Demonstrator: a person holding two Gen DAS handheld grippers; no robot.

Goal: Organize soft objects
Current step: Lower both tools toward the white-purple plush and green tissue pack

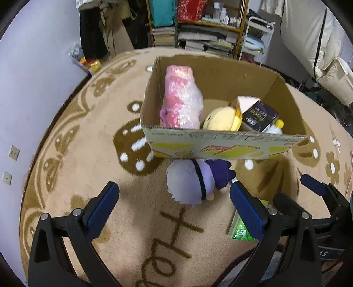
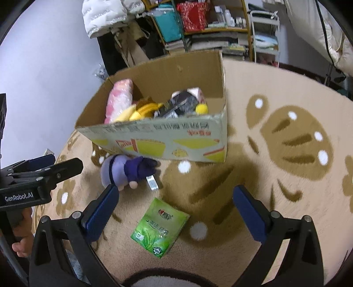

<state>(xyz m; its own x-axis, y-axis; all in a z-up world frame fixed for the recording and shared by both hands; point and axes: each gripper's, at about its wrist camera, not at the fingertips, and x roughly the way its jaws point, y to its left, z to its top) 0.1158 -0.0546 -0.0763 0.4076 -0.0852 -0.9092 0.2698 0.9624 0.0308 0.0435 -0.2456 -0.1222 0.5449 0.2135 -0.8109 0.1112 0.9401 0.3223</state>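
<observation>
A round tan rug (image 2: 275,176) with brown patterns covers the floor before me. Behind it, shelves (image 1: 198,28) stacked with books (image 1: 205,42) and bottles (image 1: 222,14), beside a white cart (image 1: 256,37). A puffy white coat (image 2: 106,15) hangs against the pale wall (image 1: 33,77).

We are seeing a tan rug (image 2: 253,220) carrying a cardboard box (image 2: 167,141), purple doll (image 2: 123,170) and green tissue pack (image 2: 160,227).

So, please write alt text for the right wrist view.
An open right gripper hangs above a green tissue pack on a beige rug. Beyond lie a purple plush doll and a cardboard box holding soft toys.
</observation>
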